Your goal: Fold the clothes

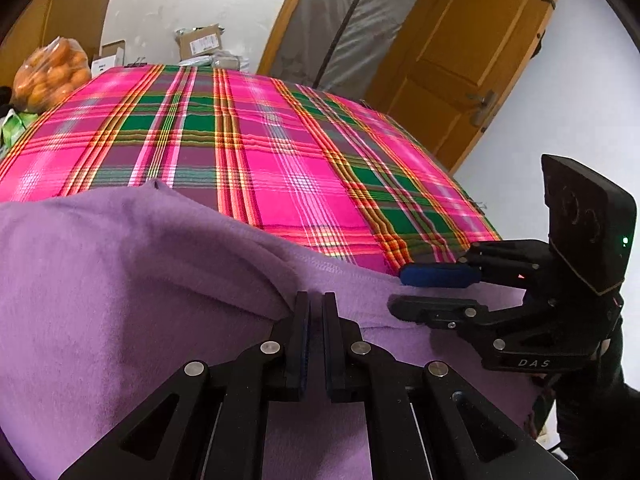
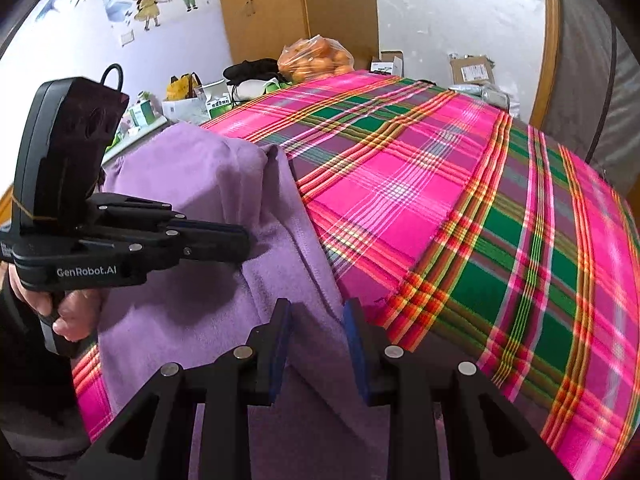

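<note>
A purple fleece garment (image 1: 120, 280) (image 2: 192, 184) lies bunched at the near edge of a table covered by a pink and green plaid cloth (image 1: 280, 160) (image 2: 440, 200). My left gripper (image 1: 316, 300) (image 2: 242, 242) is shut on a raised fold of the purple garment. My right gripper (image 2: 318, 308) (image 1: 400, 290) is open just to the right of it. The garment's stitched edge runs between its blue-padded fingers (image 2: 354, 320), which stand apart. A hand (image 2: 72, 312) holds the left gripper's handle.
A bag of oranges (image 1: 50, 74) (image 2: 316, 58) and cardboard boxes (image 1: 200, 42) (image 2: 472, 68) sit at the far end of the table. Cartons and bags (image 2: 192, 96) crowd a side surface. A wooden door (image 1: 472, 52) stands beyond the table's right edge.
</note>
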